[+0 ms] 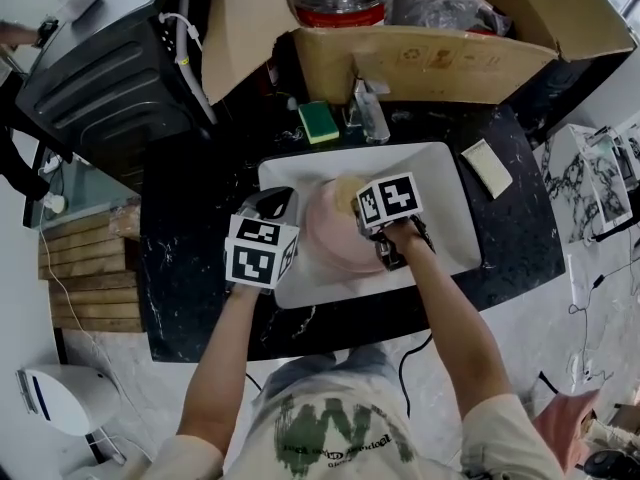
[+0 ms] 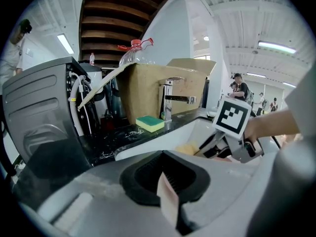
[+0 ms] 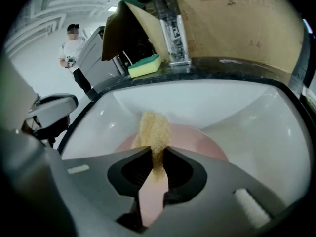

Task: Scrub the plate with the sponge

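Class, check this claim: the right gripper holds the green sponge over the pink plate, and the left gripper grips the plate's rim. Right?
No. The right gripper view shows the right gripper shut on a tan sponge; the green sponge lies on the counter by the tap. The left gripper does grip the rim of the plate.

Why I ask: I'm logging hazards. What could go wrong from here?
The right claw pinches the sponge by one thin edge, so hard scrubbing might tug it free. The left claw grips the pink plate only by its rim; pressure could make it slip or tip and knock the white sink.
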### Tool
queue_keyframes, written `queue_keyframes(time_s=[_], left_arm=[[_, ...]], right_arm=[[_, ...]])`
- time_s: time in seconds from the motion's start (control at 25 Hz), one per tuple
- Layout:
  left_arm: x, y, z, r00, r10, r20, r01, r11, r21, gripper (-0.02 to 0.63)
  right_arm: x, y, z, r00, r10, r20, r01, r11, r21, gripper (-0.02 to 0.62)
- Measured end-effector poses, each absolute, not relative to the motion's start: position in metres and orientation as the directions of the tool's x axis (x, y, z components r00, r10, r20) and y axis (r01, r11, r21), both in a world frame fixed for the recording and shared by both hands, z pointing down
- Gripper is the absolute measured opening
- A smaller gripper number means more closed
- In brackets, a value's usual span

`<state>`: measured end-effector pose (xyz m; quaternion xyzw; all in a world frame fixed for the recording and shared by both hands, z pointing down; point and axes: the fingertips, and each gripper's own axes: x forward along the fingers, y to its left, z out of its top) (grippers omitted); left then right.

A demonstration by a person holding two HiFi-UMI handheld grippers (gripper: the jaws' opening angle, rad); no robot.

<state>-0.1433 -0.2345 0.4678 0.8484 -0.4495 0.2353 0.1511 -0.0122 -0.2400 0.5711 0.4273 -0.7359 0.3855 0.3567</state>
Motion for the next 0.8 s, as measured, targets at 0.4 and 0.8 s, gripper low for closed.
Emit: queue_keyframes(time_s=[0.4,0.8], left_arm=[[-0.149,-0.234,0.468,0.472,-0.700,0.536,-0.844,-0.535,0.045,0.005],[-0.151,-0.234,0.468,0.468,-0.701,0.538,-0.846,-0.531,0.043,0.005]], right_arm=[[-0.053,-0.221,0.574,-0.478,-0.185,0.859,-0.810,0.472,-0.349,0.063],[-0.078,-0.203,0.602,-0.470,-0.067,0.880,-0.780,0.497,-0.379,0.063]])
